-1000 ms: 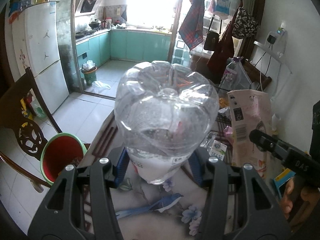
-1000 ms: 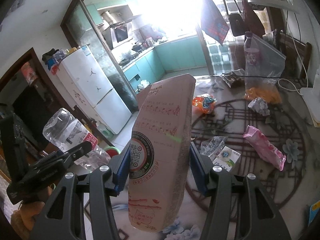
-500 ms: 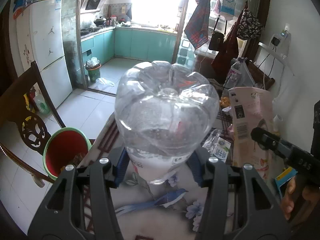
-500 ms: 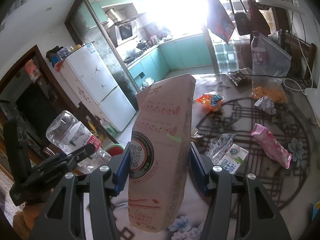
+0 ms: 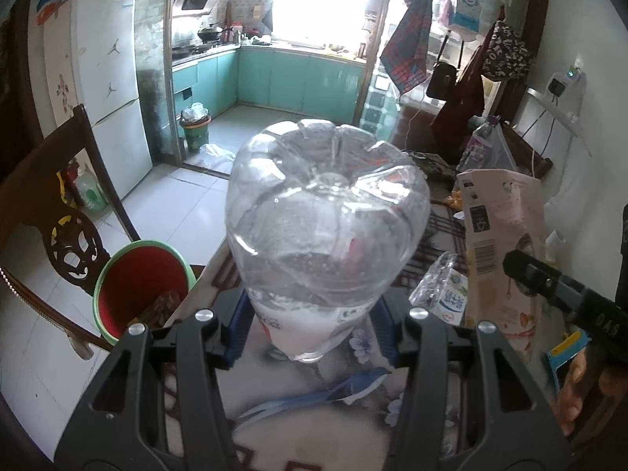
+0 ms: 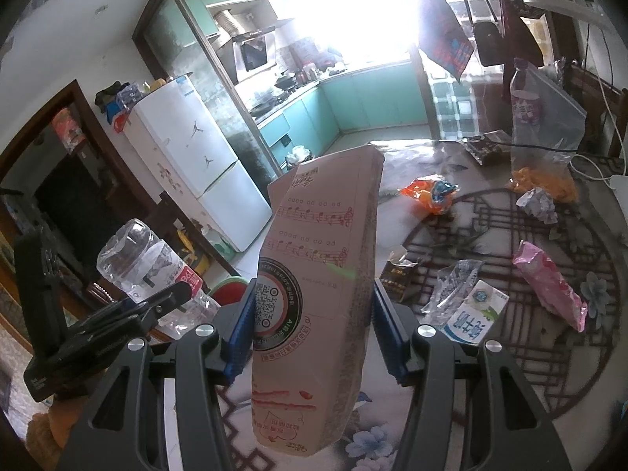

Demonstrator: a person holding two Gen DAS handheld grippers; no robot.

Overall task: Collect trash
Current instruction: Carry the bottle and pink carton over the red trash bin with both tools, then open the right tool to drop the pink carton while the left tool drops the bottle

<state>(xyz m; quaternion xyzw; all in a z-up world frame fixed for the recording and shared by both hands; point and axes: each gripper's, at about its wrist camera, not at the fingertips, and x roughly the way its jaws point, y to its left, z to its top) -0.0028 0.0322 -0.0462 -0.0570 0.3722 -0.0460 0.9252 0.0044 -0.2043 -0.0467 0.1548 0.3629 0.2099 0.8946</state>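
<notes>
We've got the left tool (image 5: 314, 325) clenched on a clear plastic bottle (image 5: 325, 216), blue pads pressing either side of its white-labelled middle. The bottle's long axis runs straight out along the fingers, its lobed base pointing away from us toward the teal kitchen, its neck end down near the tool. From the right wrist view that same bottle (image 6: 145, 259) is up in the air at the left, tilted, base up and to the left.

Our right tool (image 6: 312, 329) is grasping a tall brown cardboard carton (image 6: 318, 294) printed with red music notes and a round black code mark. Its long axis also runs along the fingers, far end pointing up and away toward the white fridge (image 6: 196, 161) and kitchen doorway, leaning slightly right. In the left wrist view the carton (image 5: 502, 243) stands just right of the bottle, barcode side facing us.

Below left, beside the table's edge (image 5: 219, 259), sits a red bucket with a green rim (image 5: 137, 282), something brown inside. On the patterned table (image 6: 510, 373): a pink wrapper (image 6: 549, 286), a small white-and-green carton (image 6: 475, 318) beside crumpled clear plastic (image 6: 451, 286), an orange snack bag (image 6: 429, 194) and a crumpled paper ball (image 6: 539, 204).
</notes>
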